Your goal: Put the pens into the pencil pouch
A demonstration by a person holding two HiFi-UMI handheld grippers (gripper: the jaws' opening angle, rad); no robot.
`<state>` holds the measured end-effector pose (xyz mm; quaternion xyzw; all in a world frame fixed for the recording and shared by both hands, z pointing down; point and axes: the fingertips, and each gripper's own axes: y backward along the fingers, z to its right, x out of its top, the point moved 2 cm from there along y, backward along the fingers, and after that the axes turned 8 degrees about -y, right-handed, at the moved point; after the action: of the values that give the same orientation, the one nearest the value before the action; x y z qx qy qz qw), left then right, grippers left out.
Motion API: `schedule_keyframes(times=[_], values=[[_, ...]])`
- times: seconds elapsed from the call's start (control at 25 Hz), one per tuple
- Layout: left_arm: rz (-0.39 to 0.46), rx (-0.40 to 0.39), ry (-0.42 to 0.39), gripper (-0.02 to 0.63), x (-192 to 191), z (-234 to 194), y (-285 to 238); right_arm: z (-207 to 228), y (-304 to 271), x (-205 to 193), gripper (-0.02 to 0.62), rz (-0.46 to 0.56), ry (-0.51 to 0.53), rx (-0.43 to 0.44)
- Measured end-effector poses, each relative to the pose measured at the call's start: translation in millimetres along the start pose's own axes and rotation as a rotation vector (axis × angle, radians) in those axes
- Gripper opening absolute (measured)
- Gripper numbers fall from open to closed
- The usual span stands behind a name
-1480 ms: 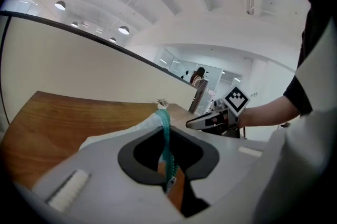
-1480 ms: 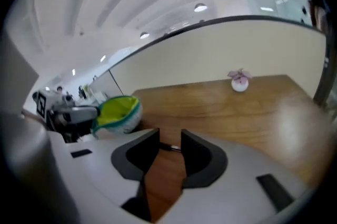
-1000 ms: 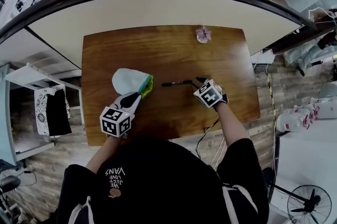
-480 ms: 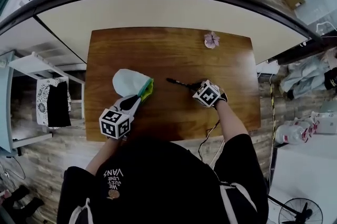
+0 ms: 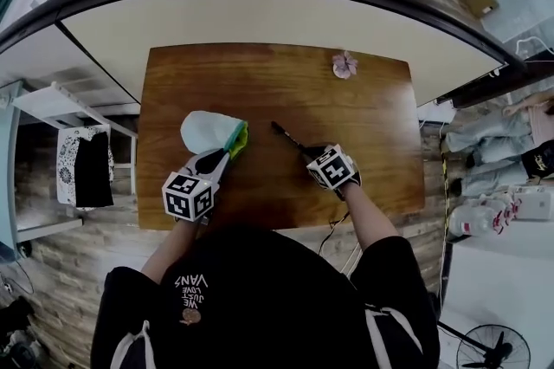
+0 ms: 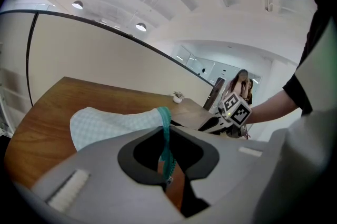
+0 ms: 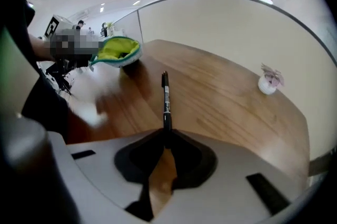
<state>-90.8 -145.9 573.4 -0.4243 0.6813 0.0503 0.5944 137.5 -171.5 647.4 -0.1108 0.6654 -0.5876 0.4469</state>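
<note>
grips the teal zip edge of the pencil pouch (image 5: pixel 206 133) in the left tongs (image 5: pixel 223 156), clamped tight, with the yellow-green mouth turned to the right over the bench (image 5: pixel 372 125); pinches the near end of a black pen (image 5: pixel 286 138) in the right tongs (image 5: pixel 308 154), having just closed onto it; aims the pen's far tip up-left, near the pouch mouth but apart from it
</note>
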Motion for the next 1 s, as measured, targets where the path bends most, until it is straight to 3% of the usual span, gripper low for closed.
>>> schedule_keyframes(times=[0.32,0.48,0.6,0.8,1.0], values=[[-0.007,0.029,-0.035,0.041,1,5,-7,-55,33,19,0.055,0.079,-0.035,0.053],[-0.007,0.033,-0.064,0.041,1,11,-8,-80,43,27,0.054,0.069,-0.010,0.081],[-0.009,0.025,-0.102,0.041,1,18,-6,-94,46,30,0.054,0.041,0.036,0.087],[-0.019,-0.015,-0.172,0.041,-1,37,-6,-105,47,45,0.055,-0.013,0.204,0.044],[-0.010,-0.050,-0.199,0.041,0,49,-4,-116,44,60,0.055,-0.059,0.278,0.039]])
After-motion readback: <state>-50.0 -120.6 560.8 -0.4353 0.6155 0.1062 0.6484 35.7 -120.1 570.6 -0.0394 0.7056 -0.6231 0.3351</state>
